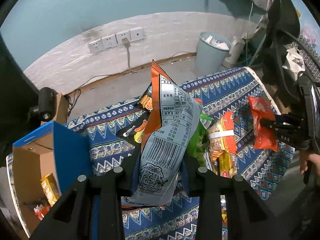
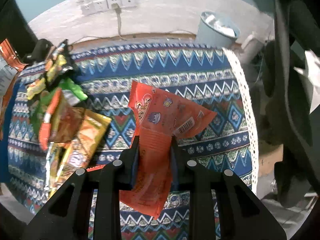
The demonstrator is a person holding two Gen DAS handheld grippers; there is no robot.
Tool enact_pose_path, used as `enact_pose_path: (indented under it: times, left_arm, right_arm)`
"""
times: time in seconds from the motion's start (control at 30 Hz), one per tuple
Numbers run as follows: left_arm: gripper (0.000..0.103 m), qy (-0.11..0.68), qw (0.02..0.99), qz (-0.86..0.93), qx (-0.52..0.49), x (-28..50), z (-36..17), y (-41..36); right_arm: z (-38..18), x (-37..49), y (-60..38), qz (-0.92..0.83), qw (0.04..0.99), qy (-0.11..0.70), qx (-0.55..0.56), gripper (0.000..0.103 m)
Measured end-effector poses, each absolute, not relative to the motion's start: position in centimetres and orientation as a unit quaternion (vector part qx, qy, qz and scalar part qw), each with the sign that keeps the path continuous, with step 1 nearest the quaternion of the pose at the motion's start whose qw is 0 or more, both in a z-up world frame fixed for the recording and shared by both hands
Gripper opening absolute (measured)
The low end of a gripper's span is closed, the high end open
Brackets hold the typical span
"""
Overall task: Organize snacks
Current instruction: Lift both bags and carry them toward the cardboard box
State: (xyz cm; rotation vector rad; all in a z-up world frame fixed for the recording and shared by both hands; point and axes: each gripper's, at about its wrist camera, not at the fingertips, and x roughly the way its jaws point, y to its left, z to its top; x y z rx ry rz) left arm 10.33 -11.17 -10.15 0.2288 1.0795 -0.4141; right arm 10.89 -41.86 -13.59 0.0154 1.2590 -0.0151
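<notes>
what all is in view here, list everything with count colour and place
large snack bag: one, silver back with orange edge, held up in the left tool
small snack packet: one, orange-red, held in the right tool
loose snack packets: several, green, yellow, orange and black, heaped on the cloth
patterned cloth: one, blue with zigzag bands, covers the table
cardboard box: one, blue outside and brown inside, at the cloth's left edge, a few packets inside
waste bin: one, pale blue-grey, on the floor by the wall
wall sockets: four, white, low on the wall, one with a plug
left tool: black, shut on the large bag
right tool: black, shut on the small packet
</notes>
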Motion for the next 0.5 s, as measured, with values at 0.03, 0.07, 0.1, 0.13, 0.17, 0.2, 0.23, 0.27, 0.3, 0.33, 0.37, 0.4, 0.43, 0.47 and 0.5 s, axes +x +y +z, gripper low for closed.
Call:
enact_pose_path:
  times: [0.03,0.07,0.1,0.13,0.17,0.2,0.23,0.27,0.3,0.33,0.37,0.4,0.43,0.47,0.5]
  left_arm:
    - [0.035,0.506,0.834,-0.194,0.106,10.1,-9.8,-10.9]
    - [0.035,0.502,0.836,-0.193,0.105,9.8,-9.4,-10.7]
    - [0.035,0.498,0.839,-0.19,0.105,9.5,-8.9,-10.4]
    - [0.035,0.494,0.842,-0.188,0.105,9.2,-8.5,-10.1]
    - [0.035,0.49,0.845,-0.187,0.105,9.0,-8.1,-9.7]
    - [0.035,0.487,0.847,-0.185,0.105,8.7,-7.8,-9.4]
    - [0.035,0.486,0.848,-0.183,0.104,8.4,-7.6,-9.2]
    - [0.035,0.485,0.85,-0.181,0.102,8.2,-7.4,-8.9]
    - [0.035,0.484,0.851,-0.178,0.099,8.0,-7.2,-8.5]
    - [0.035,0.484,0.852,-0.176,0.098,7.8,-7.1,-8.2]
    - [0.035,0.483,0.853,-0.174,0.095,7.6,-6.8,-7.8]
    - [0.035,0.482,0.854,-0.172,0.092,7.4,-6.6,-7.5]
    - [0.035,0.48,0.856,-0.171,0.09,7.2,-6.4,-7.2]
    - [0.035,0.477,0.858,-0.169,0.09,6.9,-6.1,-6.8]
    - [0.035,0.475,0.859,-0.166,0.091,6.8,-5.9,-6.6]
  right_arm:
    - [-13.0,10.7,-41.6,-0.003,0.812,0.584,0.006,0.024]
    - [-12.6,10.7,-41.4,0.001,0.815,0.58,0.005,0.024]
    - [-12.1,10.6,-41.1,0.005,0.818,0.576,0.003,0.024]
    - [-11.5,10.4,-40.7,0.01,0.821,0.571,0.002,0.024]
    - [-11.1,10.4,-40.4,0.015,0.823,0.568,0.0,0.024]
    - [-10.6,10.4,-40.1,0.02,0.825,0.564,-0.003,0.024]
    - [-10.2,10.3,-39.8,0.024,0.828,0.56,-0.004,0.024]
    - [-9.7,10.2,-39.4,0.03,0.831,0.555,-0.007,0.024]
    - [-9.2,10.1,-39.1,0.034,0.833,0.552,-0.008,0.024]
    - [-8.7,10.0,-38.7,0.04,0.836,0.547,-0.01,0.024]
    - [-8.2,9.9,-38.3,0.046,0.838,0.544,-0.011,0.024]
    - [-7.7,9.8,-37.8,0.052,0.84,0.54,-0.014,0.024]
    - [-7.1,9.7,-37.3,0.058,0.843,0.534,-0.016,0.024]
    - [-6.4,9.5,-36.7,0.064,0.847,0.527,-0.02,0.024]
    - [-5.9,9.5,-36.3,0.069,0.85,0.522,-0.022,0.024]
